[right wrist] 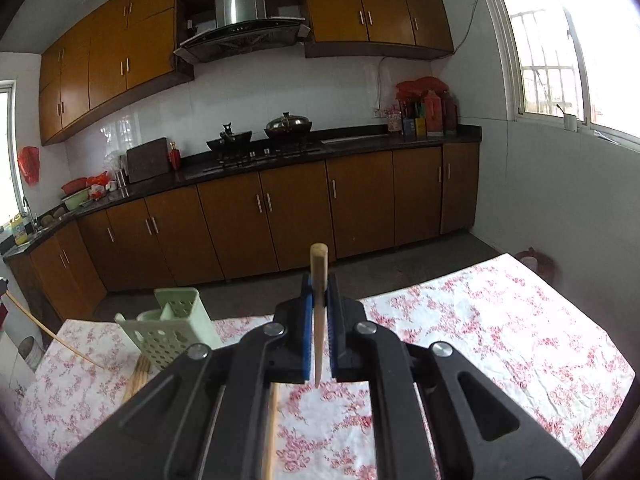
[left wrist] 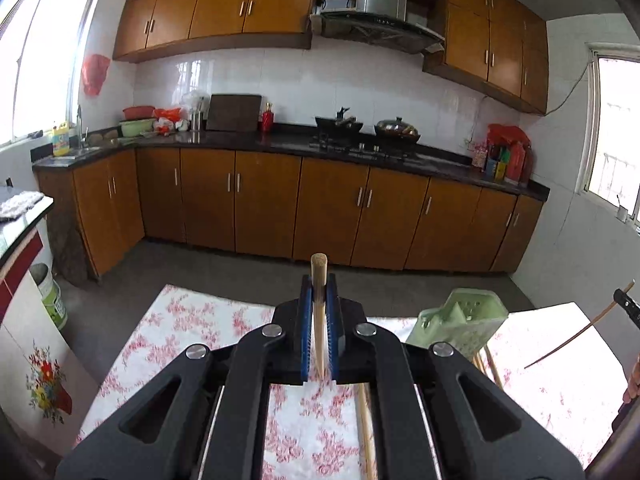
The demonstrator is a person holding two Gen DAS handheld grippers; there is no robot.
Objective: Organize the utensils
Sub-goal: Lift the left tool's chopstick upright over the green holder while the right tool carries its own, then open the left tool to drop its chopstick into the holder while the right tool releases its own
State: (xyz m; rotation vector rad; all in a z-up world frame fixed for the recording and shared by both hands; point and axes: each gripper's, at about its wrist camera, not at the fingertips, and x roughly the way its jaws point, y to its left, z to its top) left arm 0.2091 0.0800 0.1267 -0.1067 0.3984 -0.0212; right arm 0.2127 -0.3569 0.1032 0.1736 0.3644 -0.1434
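Note:
My left gripper (left wrist: pixel 319 280) is shut on a wooden chopstick (left wrist: pixel 319 312) that stands upright between its blue pads, above the floral tablecloth (left wrist: pixel 200 336). My right gripper (right wrist: pixel 319 280) is shut on a second wooden chopstick (right wrist: pixel 319 312), also upright. A pale green perforated utensil holder (left wrist: pixel 464 324) stands on the table to the right of the left gripper; in the right wrist view the holder (right wrist: pixel 172 332) is to the left. More chopsticks (left wrist: pixel 366 428) lie on the cloth under the grippers and beside the holder (right wrist: pixel 138 376).
The right gripper's chopstick (left wrist: pixel 580 330) shows at the right edge of the left wrist view. The table's far edge (right wrist: pixel 420 284) drops to a grey floor. Brown kitchen cabinets (left wrist: pixel 332 208) with a stove and pots line the far wall. A white floral cabinet (left wrist: pixel 36 360) stands left.

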